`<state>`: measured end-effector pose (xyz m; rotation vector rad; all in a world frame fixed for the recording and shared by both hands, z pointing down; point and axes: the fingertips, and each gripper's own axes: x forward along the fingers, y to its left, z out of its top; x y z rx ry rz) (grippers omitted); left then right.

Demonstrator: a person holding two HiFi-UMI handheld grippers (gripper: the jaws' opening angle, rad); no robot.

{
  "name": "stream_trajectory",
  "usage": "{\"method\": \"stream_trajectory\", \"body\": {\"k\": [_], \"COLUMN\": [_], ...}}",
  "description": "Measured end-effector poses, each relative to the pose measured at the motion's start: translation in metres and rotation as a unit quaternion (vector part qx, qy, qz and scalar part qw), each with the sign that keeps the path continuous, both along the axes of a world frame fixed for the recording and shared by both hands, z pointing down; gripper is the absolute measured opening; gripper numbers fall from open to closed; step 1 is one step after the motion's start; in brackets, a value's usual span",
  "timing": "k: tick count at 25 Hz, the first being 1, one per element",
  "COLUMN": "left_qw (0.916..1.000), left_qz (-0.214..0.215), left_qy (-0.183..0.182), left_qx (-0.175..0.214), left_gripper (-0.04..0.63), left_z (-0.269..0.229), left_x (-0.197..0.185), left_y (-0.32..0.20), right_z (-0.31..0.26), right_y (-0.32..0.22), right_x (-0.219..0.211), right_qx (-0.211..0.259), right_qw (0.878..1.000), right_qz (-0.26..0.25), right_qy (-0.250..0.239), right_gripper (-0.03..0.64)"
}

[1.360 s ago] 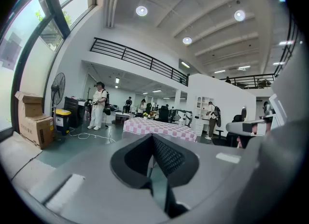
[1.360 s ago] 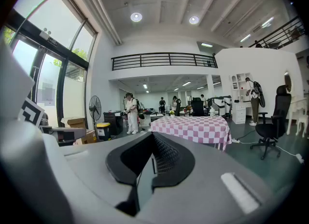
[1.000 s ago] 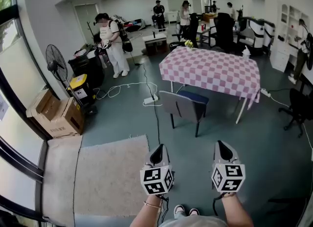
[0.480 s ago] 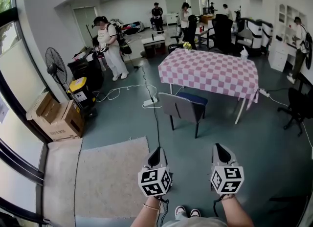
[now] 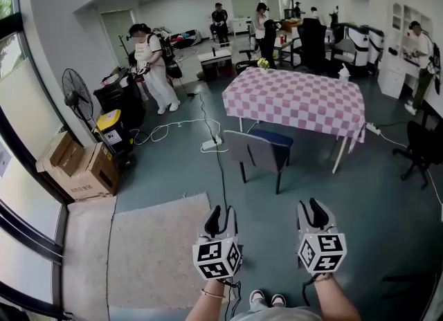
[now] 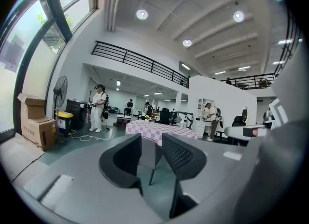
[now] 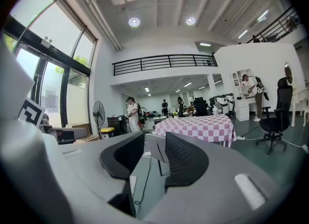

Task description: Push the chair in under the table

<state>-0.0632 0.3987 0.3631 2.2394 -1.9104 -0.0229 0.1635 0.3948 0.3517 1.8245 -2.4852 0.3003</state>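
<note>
A chair (image 5: 256, 150) with a grey back and a blue seat stands at the near side of the table (image 5: 297, 98), which wears a pink-and-white checked cloth. Its back faces me and its seat reaches partly under the table's edge. My left gripper (image 5: 221, 216) and right gripper (image 5: 313, 210) hover side by side low in the head view, well short of the chair. The jaws of both are opening, with nothing between them. In the left gripper view the chair (image 6: 147, 156) shows through the gap of the left gripper (image 6: 150, 143). The right gripper (image 7: 155, 145) also points toward the table (image 7: 198, 124).
A black cable (image 5: 220, 167) runs along the floor from me past the chair's left side to a power strip (image 5: 211, 144). A beige rug (image 5: 156, 243) lies at my left. Cardboard boxes (image 5: 79, 167), a fan (image 5: 76, 91) and a person (image 5: 152, 67) are further left; an office chair (image 5: 419, 150) is right.
Both grippers' jaws were shut in the earlier frames and now stand apart. The hands have kept nearly the same place; the chair has not moved.
</note>
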Motion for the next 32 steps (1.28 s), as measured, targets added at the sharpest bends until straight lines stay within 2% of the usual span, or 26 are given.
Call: {"method": "stream_trajectory", "body": {"k": [4,12,19,24,32], "left_qw": [1.0,0.9999,0.9994,0.9993,0.999], "left_qz": [0.005,0.004,0.007,0.006,-0.014], "left_qy": [-0.002,-0.001,-0.001,-0.001,-0.005], "left_qx": [-0.001,-0.016,-0.034,-0.037,-0.042], "left_gripper": [0.158,0.158,0.141,0.132,0.127], "left_z": [0.005,0.019,0.035,0.04,0.037], "left_x": [-0.007,-0.034,-0.04,-0.042,-0.046], "left_y": [-0.005,-0.027,-0.064,-0.117,-0.217], "right_z": [0.007,0.014,0.028,0.036,0.032], "right_y": [-0.006,-0.022,-0.058,-0.111,-0.225], "right_x": [-0.006,-0.018,-0.012,-0.019,-0.029], "right_qx": [-0.005,-0.014,-0.033,-0.038,-0.046], "right_qw": [1.0,1.0,0.999,0.999,0.999], "right_qz": [0.007,0.022,0.033,0.027,-0.003], "right_qy": [-0.003,0.004,0.005,0.008,-0.001], "right_gripper": [0.135,0.133,0.133,0.133,0.133]}}
